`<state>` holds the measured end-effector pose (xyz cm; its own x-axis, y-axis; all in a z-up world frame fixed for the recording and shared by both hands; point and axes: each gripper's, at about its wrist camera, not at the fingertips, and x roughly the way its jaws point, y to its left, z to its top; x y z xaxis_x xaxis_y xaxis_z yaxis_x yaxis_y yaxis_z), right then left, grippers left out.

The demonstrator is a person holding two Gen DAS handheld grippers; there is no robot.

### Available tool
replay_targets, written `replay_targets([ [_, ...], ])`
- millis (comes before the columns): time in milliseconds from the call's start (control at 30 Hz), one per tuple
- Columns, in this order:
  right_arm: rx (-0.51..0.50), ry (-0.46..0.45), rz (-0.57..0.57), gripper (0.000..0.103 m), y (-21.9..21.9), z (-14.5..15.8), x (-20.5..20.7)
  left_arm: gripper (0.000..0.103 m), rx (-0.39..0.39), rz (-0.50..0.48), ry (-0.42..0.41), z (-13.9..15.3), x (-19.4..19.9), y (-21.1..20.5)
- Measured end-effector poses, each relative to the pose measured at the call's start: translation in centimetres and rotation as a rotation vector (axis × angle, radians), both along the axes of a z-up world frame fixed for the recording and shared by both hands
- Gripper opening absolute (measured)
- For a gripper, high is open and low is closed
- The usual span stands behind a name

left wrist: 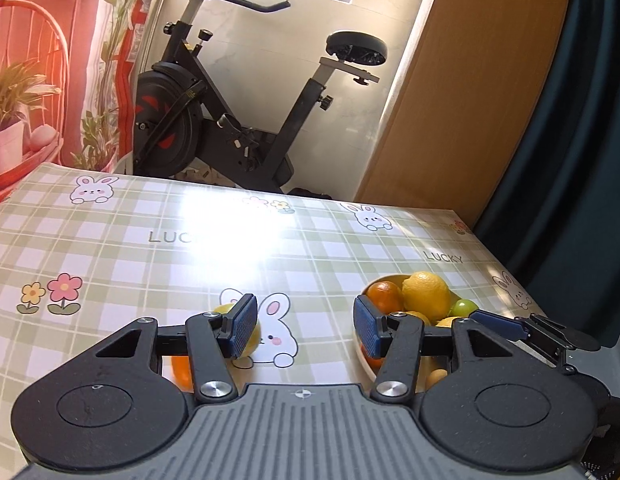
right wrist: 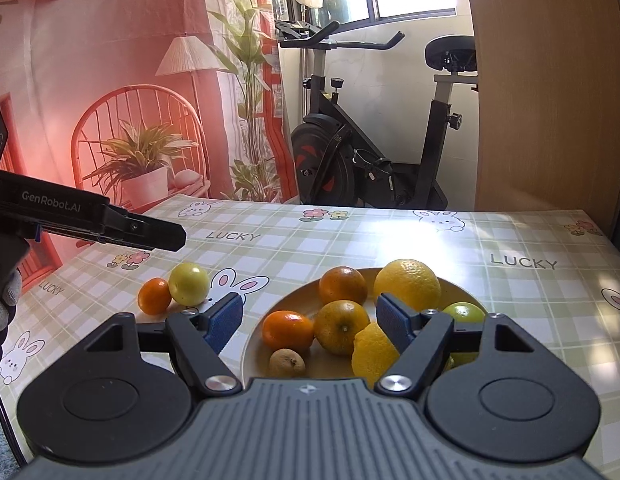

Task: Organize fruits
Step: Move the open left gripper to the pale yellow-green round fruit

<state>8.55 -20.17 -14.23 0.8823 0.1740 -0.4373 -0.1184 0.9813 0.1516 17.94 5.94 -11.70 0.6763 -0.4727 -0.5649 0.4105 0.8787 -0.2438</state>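
Sunlight glared off the worktop (right wrist: 349, 240), which wore a green checked cloth printed with white bunnies, small flowers and the word "LUCKY" in several places. Behind it stood a black exercise bike (right wrist: 369, 152) under a window, beside a pink backdrop picturing a lamp, a chair and potted plants.

A pale shallow bowl (right wrist: 294, 300) sat on the cloth and held the gathered fruit: a big lemon (right wrist: 407, 282), a dark orange (right wrist: 342, 285), a second orange (right wrist: 339, 332), a mandarin (right wrist: 288, 330), another lemon (right wrist: 371, 354), a green lime (right wrist: 465, 312) and a small brownish fruit (right wrist: 286, 363). Left of the bowl, two pieces lay loose and touching on the cloth: a small tangerine (right wrist: 154, 296) and a yellow-green fruit (right wrist: 188, 283).

The right gripper (right wrist: 310, 322) hung over the bowl with its blue-padded fingers spread wide, gripping nothing. The left gripper (left wrist: 306, 328) likewise had its fingers wide apart and empty, above the loose pair; its side read "GenRobot.AI" in the right wrist view.
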Motion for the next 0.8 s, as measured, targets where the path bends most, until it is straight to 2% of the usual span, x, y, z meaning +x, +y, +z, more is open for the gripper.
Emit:
replay_targets([
  [167, 0.006, 0.001, 0.034, 0.076, 1.5, 0.0, 0.7, 0.056, -0.001, 0.084, 0.006, -0.1, 0.4, 3.2],
  [367, 0.032, 0.008, 0.064, 0.076, 3.1, -0.2, 2.0, 0.056, -0.015, 0.136, 0.026, -0.8, 0.9, 5.0],
  [633, 0.008, 0.018, 0.121, 0.076, 5.6, -0.6, 3.4, 0.056, -0.033, 0.122, 0.059, -1.9, 1.5, 5.7],
  [800, 0.017, 0.006, 0.097, 0.075, 7.2, -1.1, 5.1, 0.056, -0.036, 0.092, 0.059, -1.7, 2.8, 5.4],
])
